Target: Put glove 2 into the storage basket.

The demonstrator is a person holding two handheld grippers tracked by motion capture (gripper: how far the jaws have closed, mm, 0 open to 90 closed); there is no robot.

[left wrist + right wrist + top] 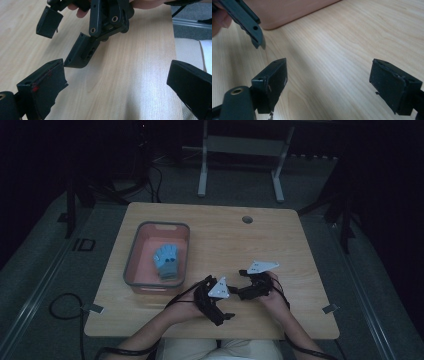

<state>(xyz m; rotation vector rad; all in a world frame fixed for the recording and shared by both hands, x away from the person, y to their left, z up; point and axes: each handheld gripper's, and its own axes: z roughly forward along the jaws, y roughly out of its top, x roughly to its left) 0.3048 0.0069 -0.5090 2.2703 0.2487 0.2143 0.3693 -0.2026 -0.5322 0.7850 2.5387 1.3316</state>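
My left gripper [220, 307] sits near the table's front edge, held in a hand. In the left gripper view its jaws stand wide apart over bare wood, so the left gripper [116, 82] is open with nothing in it. Just right of it, my right gripper [239, 282] points left toward the pink bin [131, 265]. The right gripper [332, 82] is open too, with only tabletop between its fingers. A blue glove [166, 260] lies inside the bin. The two grippers are close together, jaws facing each other; the right gripper [66, 37] hangs ahead of the left one.
The wooden table [280, 245] has a round cable hole [247, 219] at the back. The bin's pink wall [287, 10] lies ahead of the right gripper. A desk frame [240, 150] stands beyond the table, and a cable [65, 305] lies on the floor at left.
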